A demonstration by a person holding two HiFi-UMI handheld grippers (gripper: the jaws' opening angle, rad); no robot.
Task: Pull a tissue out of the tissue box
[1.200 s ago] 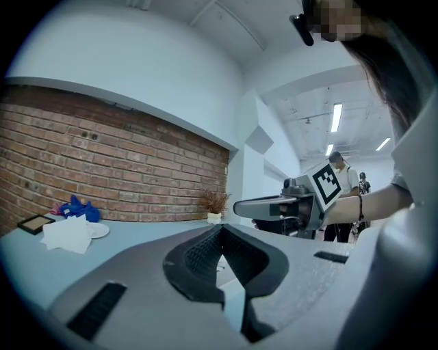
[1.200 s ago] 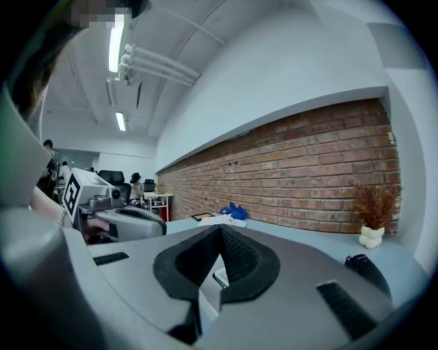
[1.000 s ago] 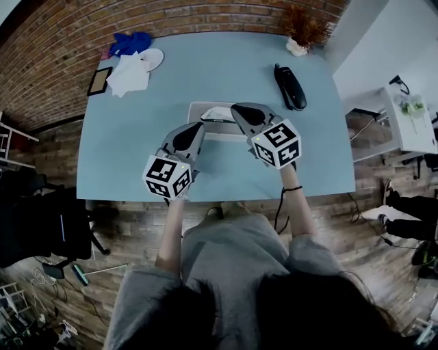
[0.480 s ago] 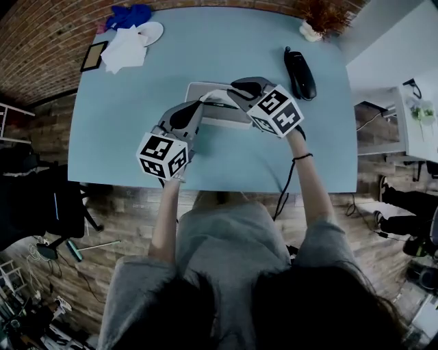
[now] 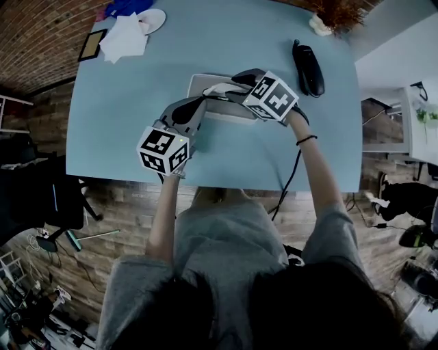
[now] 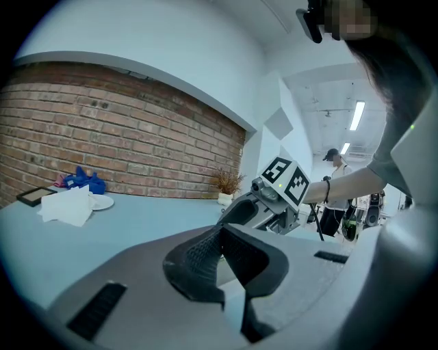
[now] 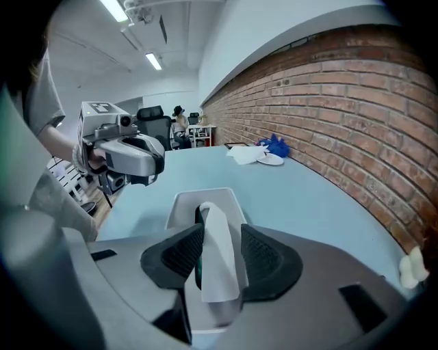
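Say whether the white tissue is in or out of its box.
Partly out: the white tissue stands up from the grey tissue box's slot.

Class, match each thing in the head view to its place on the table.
Things:
1. tissue
2. black handset
3. dried plant
4. picture frame

Places:
A. far right corner of the table
B. sticking up out of the tissue box
C. far left edge
D. lying flat, right of the box

Pairs: 1-B, 2-D, 3-A, 4-C
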